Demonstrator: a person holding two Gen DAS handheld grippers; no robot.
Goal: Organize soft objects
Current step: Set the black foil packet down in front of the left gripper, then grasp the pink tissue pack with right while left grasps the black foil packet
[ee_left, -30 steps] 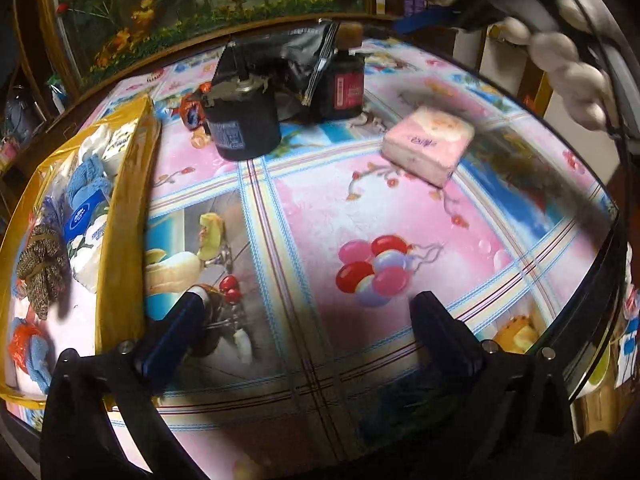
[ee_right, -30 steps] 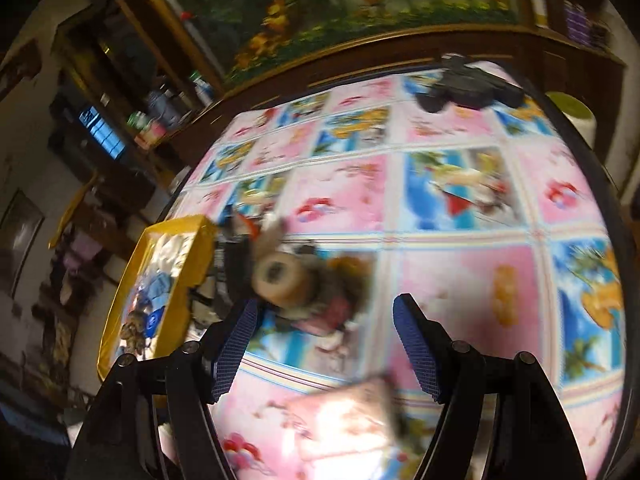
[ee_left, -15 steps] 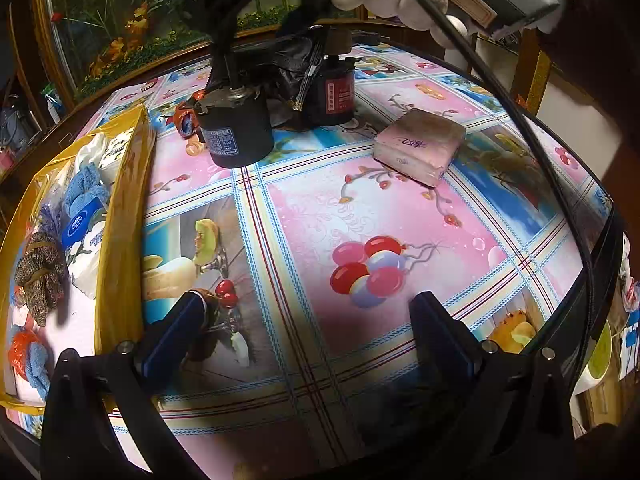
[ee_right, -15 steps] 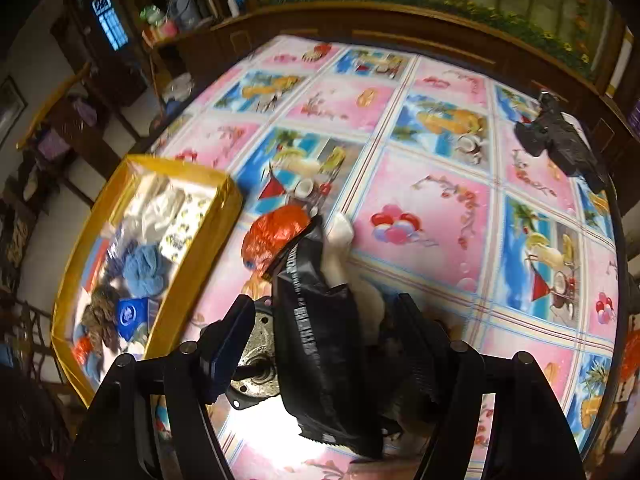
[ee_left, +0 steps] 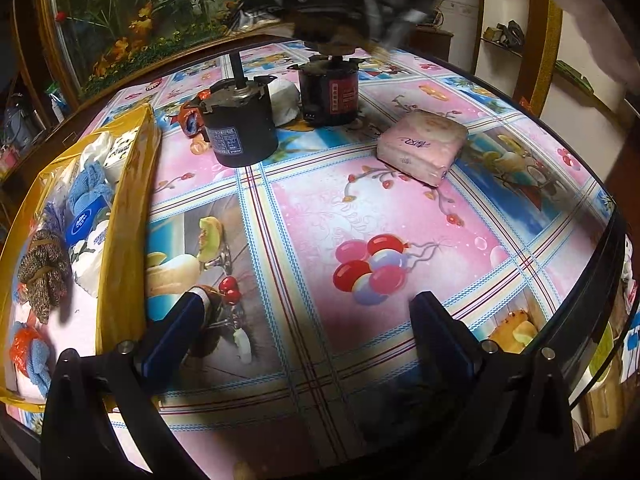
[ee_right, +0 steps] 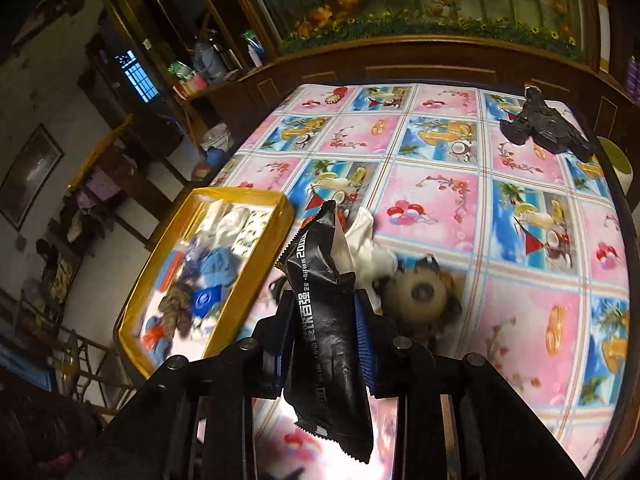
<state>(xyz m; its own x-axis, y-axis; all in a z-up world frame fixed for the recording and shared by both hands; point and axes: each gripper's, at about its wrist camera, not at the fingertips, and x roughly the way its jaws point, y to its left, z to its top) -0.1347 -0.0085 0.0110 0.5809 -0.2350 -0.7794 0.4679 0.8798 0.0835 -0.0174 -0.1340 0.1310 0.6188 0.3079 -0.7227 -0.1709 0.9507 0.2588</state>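
Note:
In the right wrist view my right gripper (ee_right: 324, 320) is closing tight on a black foil packet (ee_right: 328, 340); both pads press its sides and it hangs above the table. In the left wrist view that packet (ee_left: 340, 12) shows as a dark blur at the top. A yellow box (ee_right: 264, 264) left of it holds cloths, socks and tissue packs. The same box (ee_left: 128, 220) lies left of my left gripper (ee_left: 308, 332), which stands open over bare tablecloth. A pink tissue pack (ee_left: 424, 144) lies ahead to the right. A white cloth (ee_right: 372, 248) lies beside the motors.
Two black motors (ee_left: 240, 128) (ee_left: 332, 92) stand at the back, with a white lump (ee_left: 286, 100) between them and an orange-red wrapper (ee_left: 188, 116) to their left. A black tool (ee_right: 544, 128) lies at the far right corner. The table edge (ee_left: 600, 280) curves down the right.
The right gripper came down over the motors, shut on the black packet that lay across them and lifted it. The white lump behind is uncovered. The left gripper stayed put.

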